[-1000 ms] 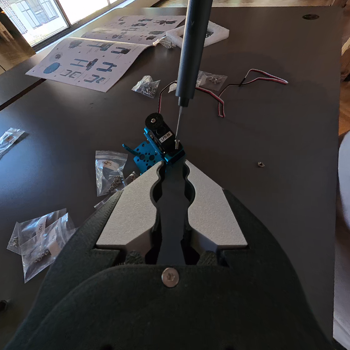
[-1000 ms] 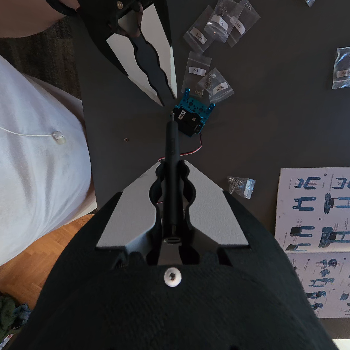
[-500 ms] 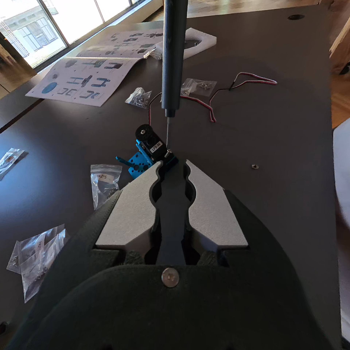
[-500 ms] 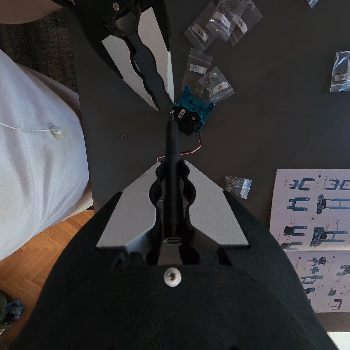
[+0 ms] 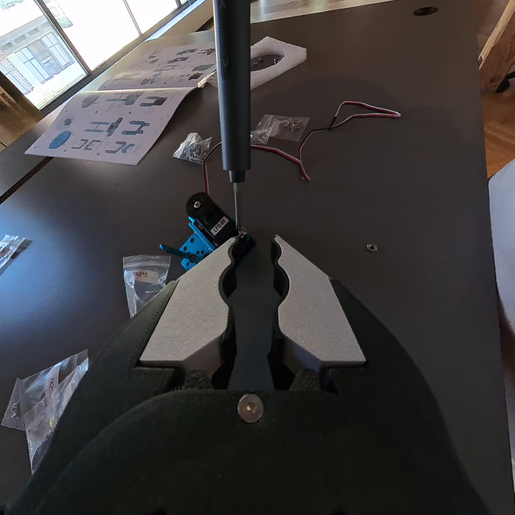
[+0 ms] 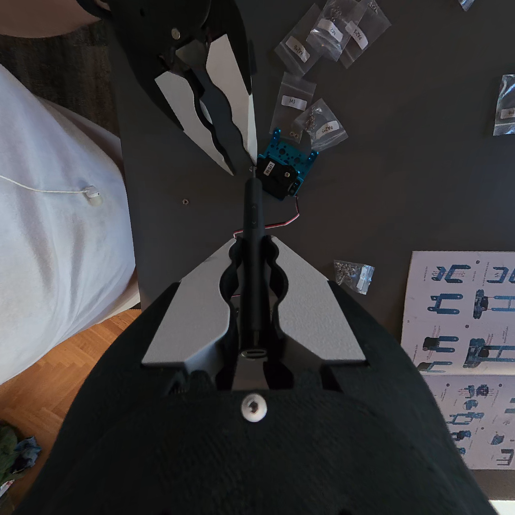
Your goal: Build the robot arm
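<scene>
Fingers of my right gripper (image 6: 253,239) clamped on a dark electric screwdriver (image 6: 252,267), bit tip down on a small screw (image 5: 243,230) at the 12 o'clock edge of my view. Left gripper (image 5: 253,239) spread apart, gripping nothing, its left fingertip (image 5: 223,250) touching or just beside the blue bracket (image 5: 192,250) that carries the black servo (image 5: 214,220). Servo wire (image 5: 348,117) runs off toward 1 o'clock; loose nut (image 5: 371,247) at 3 o'clock; screw bags (image 5: 145,278) at 9 o'clock; instruction booklet (image 5: 111,122) at 10 o'clock, all on the dark table (image 5: 390,306). Risk: bracket isn't pinched, so driver torque could spin it, or a tilted bit could cam out and flick the screw.
</scene>
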`<action>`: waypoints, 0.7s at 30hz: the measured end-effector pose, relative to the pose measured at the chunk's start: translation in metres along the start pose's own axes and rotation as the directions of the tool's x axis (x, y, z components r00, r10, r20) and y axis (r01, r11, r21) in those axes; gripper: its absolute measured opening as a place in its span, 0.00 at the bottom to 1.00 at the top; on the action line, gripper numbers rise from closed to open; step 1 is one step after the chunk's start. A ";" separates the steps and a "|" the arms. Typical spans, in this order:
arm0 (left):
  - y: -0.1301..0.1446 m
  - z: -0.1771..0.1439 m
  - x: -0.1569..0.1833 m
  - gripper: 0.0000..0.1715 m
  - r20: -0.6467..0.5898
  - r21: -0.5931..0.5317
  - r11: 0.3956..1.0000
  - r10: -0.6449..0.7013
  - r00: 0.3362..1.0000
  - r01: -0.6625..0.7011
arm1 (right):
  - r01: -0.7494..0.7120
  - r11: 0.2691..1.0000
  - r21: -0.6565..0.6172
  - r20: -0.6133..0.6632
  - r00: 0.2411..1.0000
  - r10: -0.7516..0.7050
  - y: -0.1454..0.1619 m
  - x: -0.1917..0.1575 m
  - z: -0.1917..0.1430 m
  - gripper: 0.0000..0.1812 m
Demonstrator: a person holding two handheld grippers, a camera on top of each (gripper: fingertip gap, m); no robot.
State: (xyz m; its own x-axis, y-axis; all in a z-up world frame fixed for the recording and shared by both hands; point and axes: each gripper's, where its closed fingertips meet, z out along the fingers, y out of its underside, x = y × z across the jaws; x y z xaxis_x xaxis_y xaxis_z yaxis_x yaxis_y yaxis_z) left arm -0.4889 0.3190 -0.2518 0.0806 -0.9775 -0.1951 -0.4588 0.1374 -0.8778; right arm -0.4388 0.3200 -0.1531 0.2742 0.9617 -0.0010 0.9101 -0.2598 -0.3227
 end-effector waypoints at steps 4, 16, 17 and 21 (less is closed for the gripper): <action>0.000 0.000 -0.001 0.12 -0.004 0.001 1.000 -0.011 1.000 0.011 | 0.001 1.000 -0.004 -0.004 1.000 -0.002 -0.001 0.002 0.001 0.09; 0.000 -0.001 -0.006 0.10 0.014 0.004 0.999 -0.049 0.999 0.049 | 0.005 1.000 -0.004 -0.006 1.000 -0.005 -0.002 0.005 0.001 0.09; 0.000 -0.001 -0.006 0.10 0.012 0.004 0.999 -0.050 0.999 0.050 | 0.005 1.000 -0.005 -0.005 1.000 -0.005 -0.001 0.005 0.001 0.09; 0.000 0.000 -0.007 0.09 0.019 0.000 0.999 -0.051 0.999 0.051 | 0.007 1.000 -0.006 -0.002 1.000 -0.007 -0.001 0.004 0.002 0.09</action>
State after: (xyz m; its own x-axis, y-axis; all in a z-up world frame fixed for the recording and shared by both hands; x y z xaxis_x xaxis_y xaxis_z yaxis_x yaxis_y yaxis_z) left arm -0.4900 0.3257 -0.2506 0.1202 -0.9800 -0.1585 -0.4540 0.0877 -0.8867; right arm -0.4389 0.3237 -0.1545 0.2681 0.9634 0.0034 0.9139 -0.2532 -0.3172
